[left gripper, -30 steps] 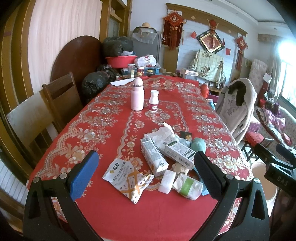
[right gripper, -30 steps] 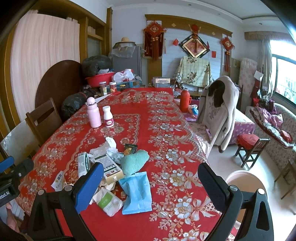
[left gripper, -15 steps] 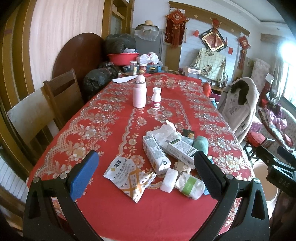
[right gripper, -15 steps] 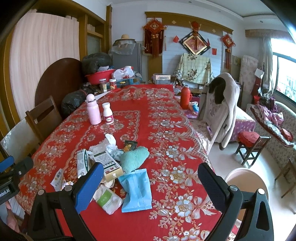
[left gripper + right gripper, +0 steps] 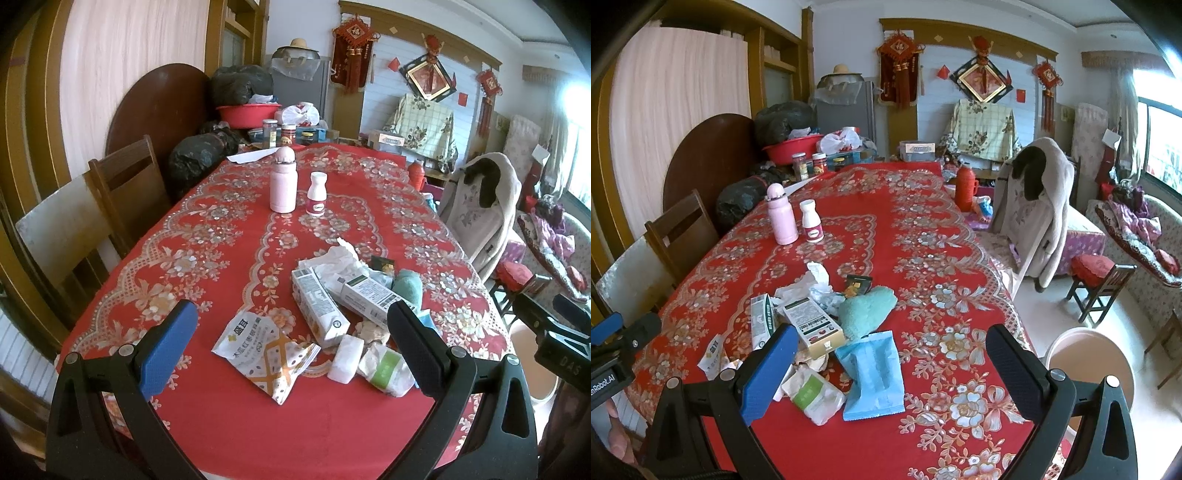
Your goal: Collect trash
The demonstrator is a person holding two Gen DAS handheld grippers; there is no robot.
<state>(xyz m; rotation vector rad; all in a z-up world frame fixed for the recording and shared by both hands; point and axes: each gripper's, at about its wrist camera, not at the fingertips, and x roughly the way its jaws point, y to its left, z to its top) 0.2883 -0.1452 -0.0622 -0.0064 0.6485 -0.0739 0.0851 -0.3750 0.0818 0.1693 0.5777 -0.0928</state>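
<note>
Step in hand, by my read: approach, nothing picked up yet. Left tool [image 5: 291, 339] is spread wide and empty, hanging above the near end of the surface [image 5: 229, 236]; right tool [image 5: 892, 363] likewise released, nothing btwn its pads.

Trash pile sits just ahead of both tools: snack wrapper [image 5: 264, 349] btwn the left tool's pads in view, carton [image 5: 317, 306] just beyond it, blue packet [image 5: 873, 374] btwn the right tool's pads, green-label wad [image 5: 816, 397] beside it.

A bin [image 5: 1089, 362] stands on the floor, right of the right tool.

Next move prob calls for lowering one tool onto a flat, thin piece, closing, then carrying it to the bin.
</note>
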